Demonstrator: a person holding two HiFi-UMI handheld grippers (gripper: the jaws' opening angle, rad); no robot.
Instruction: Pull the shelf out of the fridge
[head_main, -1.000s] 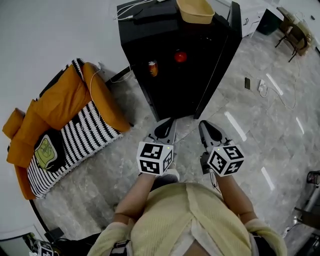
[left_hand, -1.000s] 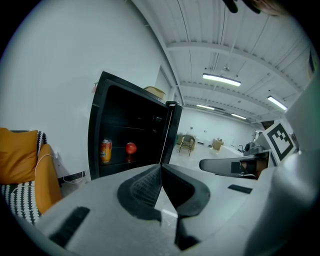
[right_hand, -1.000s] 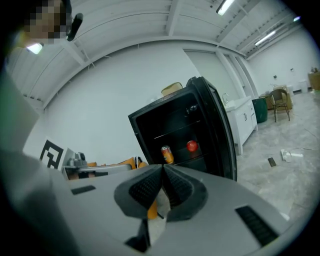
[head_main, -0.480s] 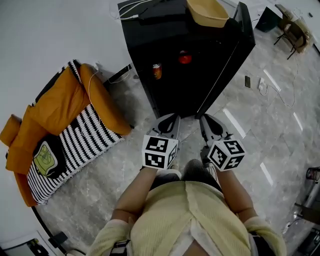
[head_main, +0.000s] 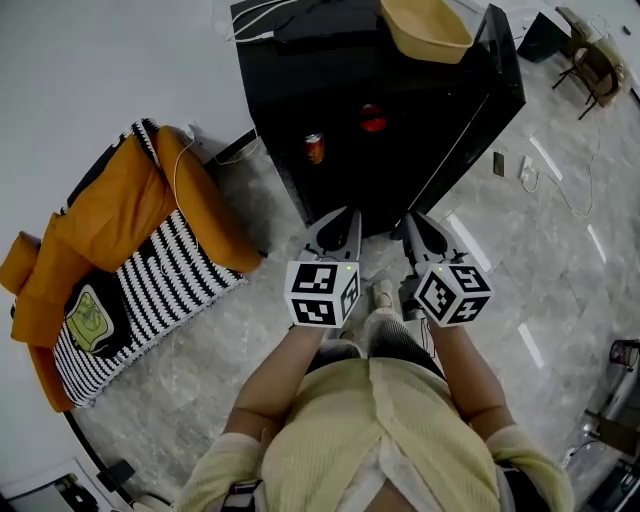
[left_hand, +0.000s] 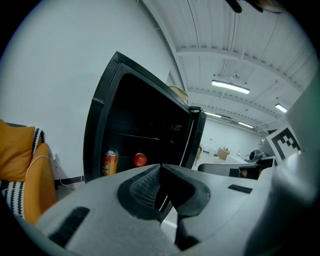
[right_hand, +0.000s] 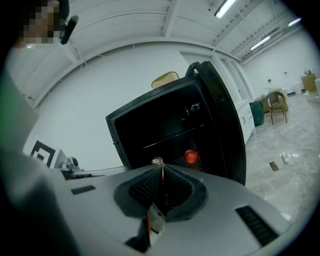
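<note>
L gripper (head_main: 343, 215) & R gripper (head_main: 417, 220), both shut w/ nothing held, now nearer open fridge (head_main: 330, 90); shelf (left_hand: 132, 135) level, long axis side-to-side.

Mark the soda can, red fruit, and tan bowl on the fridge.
soda can (head_main: 314, 148): head view, can's side.
red fruit (head_main: 373, 119): head view, its middle.
tan bowl (head_main: 436, 50): head view, near wall.

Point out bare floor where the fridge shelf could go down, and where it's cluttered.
Free: marble floor right of the fridge door, nearer than the phone and cable; also floor between the orange striped cushion and the person. Crowded: the fridge top, taken by a basket and cords.
</note>
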